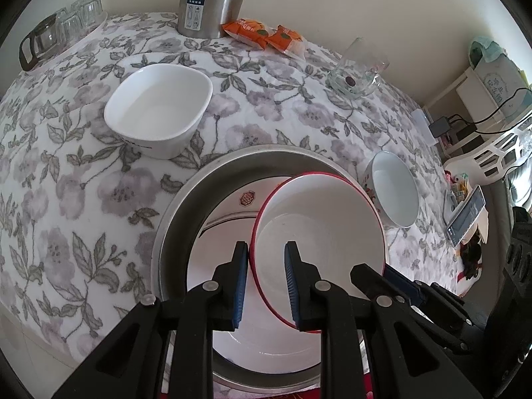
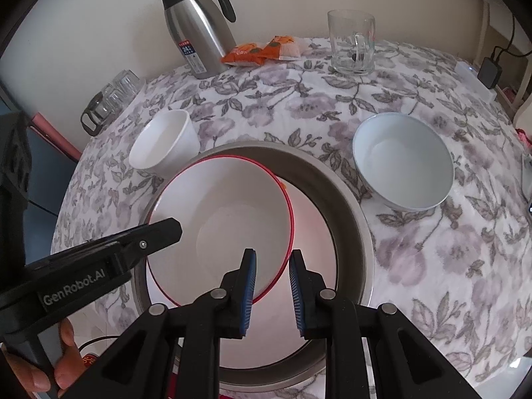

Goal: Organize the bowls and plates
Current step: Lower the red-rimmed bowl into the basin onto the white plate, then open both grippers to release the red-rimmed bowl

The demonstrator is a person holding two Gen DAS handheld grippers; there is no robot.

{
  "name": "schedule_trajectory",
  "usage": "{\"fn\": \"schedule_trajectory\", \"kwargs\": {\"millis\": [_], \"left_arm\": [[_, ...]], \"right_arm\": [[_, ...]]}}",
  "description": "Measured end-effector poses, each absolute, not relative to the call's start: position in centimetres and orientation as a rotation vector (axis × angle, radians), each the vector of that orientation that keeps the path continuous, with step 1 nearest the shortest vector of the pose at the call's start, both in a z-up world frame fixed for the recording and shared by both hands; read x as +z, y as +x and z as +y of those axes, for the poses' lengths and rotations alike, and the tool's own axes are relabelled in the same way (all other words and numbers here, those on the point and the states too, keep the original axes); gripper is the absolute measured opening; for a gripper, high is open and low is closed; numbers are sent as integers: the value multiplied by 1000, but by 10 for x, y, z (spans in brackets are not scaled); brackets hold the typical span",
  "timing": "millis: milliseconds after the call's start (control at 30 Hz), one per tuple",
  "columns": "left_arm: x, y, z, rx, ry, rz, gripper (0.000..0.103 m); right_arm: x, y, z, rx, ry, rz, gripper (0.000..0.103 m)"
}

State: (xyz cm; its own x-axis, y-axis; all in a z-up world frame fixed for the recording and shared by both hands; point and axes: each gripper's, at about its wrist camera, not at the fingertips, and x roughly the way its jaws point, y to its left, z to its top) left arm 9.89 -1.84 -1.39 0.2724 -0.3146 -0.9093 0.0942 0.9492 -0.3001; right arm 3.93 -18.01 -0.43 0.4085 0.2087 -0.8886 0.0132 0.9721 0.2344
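Note:
A red-rimmed white bowl (image 1: 319, 229) (image 2: 226, 219) sits tilted inside a round metal pan (image 1: 186, 199) (image 2: 349, 206), on a white plate (image 1: 229, 212) that lies in the pan. My left gripper (image 1: 266, 249) is open, its fingers straddling the bowl's near-left rim. My right gripper (image 2: 272, 256) is open, its fingers straddling the bowl's near-right rim. A white squarish bowl (image 1: 159, 109) (image 2: 164, 146) stands behind the pan on the left. A pale round bowl (image 1: 395, 189) (image 2: 402, 163) stands to the right of the pan.
The table has a floral cloth (image 1: 83, 199) (image 2: 449, 249). At the back are a steel thermos jug (image 1: 207, 0) (image 2: 196, 30), orange snack packets (image 1: 262, 35) (image 2: 262, 51), a glass mug (image 1: 355, 69) (image 2: 352, 43) and several glasses (image 1: 66, 23) (image 2: 113, 99).

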Motion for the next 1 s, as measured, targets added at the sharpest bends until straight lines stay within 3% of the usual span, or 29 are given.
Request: {"fn": "schedule_trajectory", "kwargs": {"millis": [567, 633, 700, 800, 833, 900, 933, 1000], "left_arm": [[-6, 102, -4, -229, -251, 1241, 24], [-2, 102, -1, -221, -256, 1224, 26], [3, 102, 1, -204, -251, 1202, 38], [8, 102, 4, -177, -236, 1177, 44], [9, 102, 5, -172, -235, 1175, 46], [9, 102, 7, -159, -233, 1174, 60], [9, 103, 8, -146, -231, 1176, 62], [8, 103, 9, -126, -227, 1180, 62]], "right_arm": [[9, 37, -182, 115, 201, 1101, 24], [15, 36, -182, 116, 199, 1078, 24], [18, 36, -182, 117, 200, 1065, 24], [18, 37, -182, 112, 196, 1062, 25], [18, 37, -182, 108, 194, 1063, 28], [17, 37, -183, 97, 192, 1063, 41], [17, 37, -184, 90, 191, 1061, 52], [18, 37, -184, 80, 181, 1055, 56]]}}
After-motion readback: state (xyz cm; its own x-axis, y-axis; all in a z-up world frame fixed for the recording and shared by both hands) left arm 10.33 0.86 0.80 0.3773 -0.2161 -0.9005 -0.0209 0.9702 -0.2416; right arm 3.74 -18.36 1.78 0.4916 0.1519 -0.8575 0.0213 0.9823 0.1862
